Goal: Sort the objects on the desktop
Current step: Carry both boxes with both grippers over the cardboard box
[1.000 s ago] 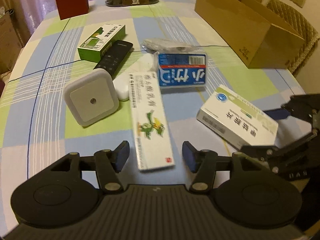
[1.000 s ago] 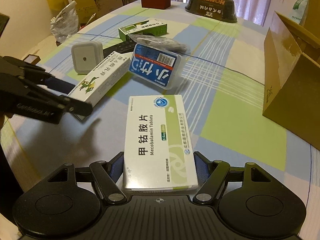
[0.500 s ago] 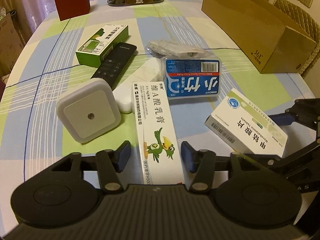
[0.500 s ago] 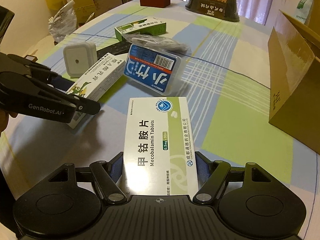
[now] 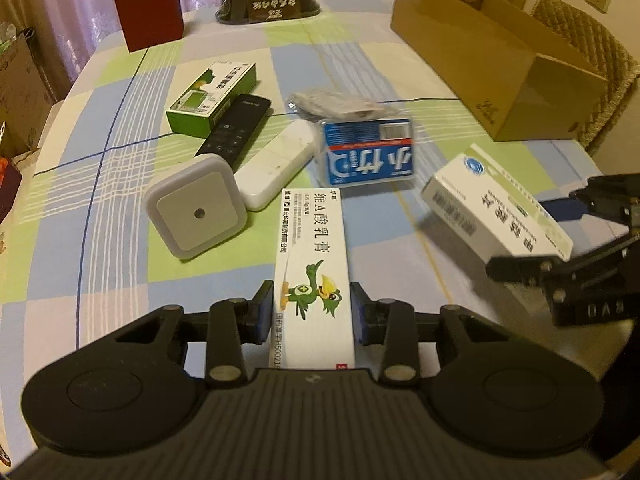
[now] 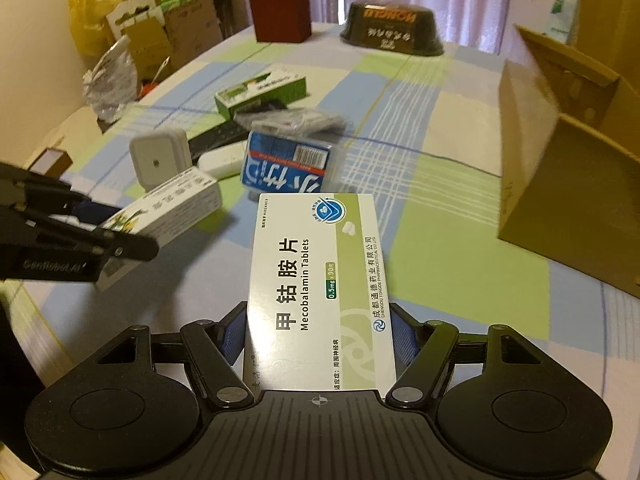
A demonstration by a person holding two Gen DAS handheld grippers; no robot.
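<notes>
A long white ointment box with a green bird [image 5: 312, 248] lies lengthwise between the fingers of my left gripper [image 5: 314, 312], which is shut on its near end. In the right wrist view the same ointment box [image 6: 176, 204] hangs tilted above the cloth in the left gripper [image 6: 116, 224]. My right gripper [image 6: 320, 332] is shut on a white and green Mecobalamin tablet box [image 6: 316, 272], held off the table. From the left wrist view, that tablet box [image 5: 492, 208] sits at the right in the right gripper [image 5: 540, 236].
On the checked tablecloth [image 5: 120, 184] lie a white night light [image 5: 196, 208], a white remote [image 5: 276, 160], a black remote [image 5: 236, 128], a green box [image 5: 212, 96], a blue floss box [image 5: 368, 156] and a plastic bag [image 5: 340, 104]. An open cardboard box [image 5: 492, 64] stands at the right.
My left gripper moved forward over the ointment box and shut on it, raising it. The right gripper has lifted the tablet box off the table.
</notes>
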